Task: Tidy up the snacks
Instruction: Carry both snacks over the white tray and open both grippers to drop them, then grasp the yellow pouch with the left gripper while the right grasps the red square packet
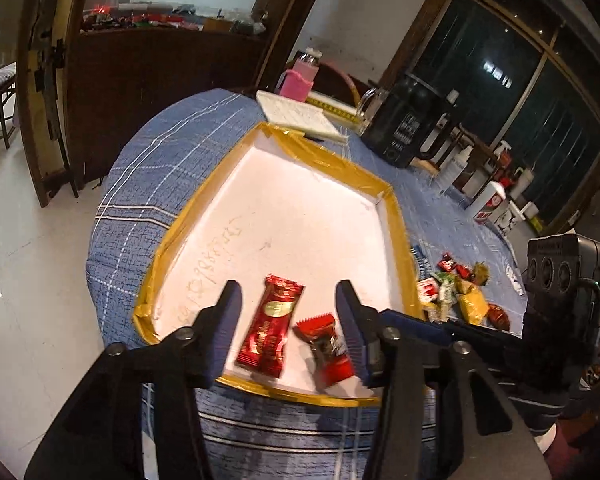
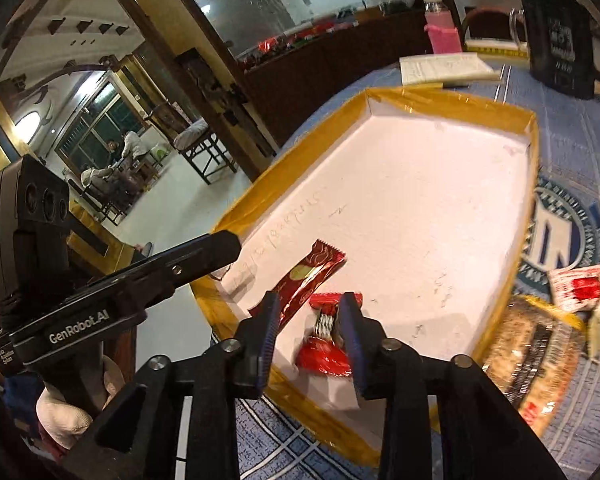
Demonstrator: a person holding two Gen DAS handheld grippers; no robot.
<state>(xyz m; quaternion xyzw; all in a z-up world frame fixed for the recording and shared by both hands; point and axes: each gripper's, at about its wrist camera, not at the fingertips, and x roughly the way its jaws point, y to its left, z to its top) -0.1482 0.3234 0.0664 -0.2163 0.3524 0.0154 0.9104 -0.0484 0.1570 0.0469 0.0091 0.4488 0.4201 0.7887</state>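
Snacks (image 1: 269,328) in taped tray (image 1: 364,176); left tongs (image 1: 288,304) wide, GenRobot.AI-marked; right tongs (image 2: 310,312) wide.

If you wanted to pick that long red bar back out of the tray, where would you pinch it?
Probably across the middle of the long red bar, from straight above. It lies flat on the tray floor, so only its narrow width fits between two fingers. Its crimped ends are thin and floppy. Turn the fingers to straddle its long sides, clear of the small red candy beside it.

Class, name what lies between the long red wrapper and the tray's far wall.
Nothing: the left wrist view shows only bare white floor between the long red wrapper and the tray far wall.
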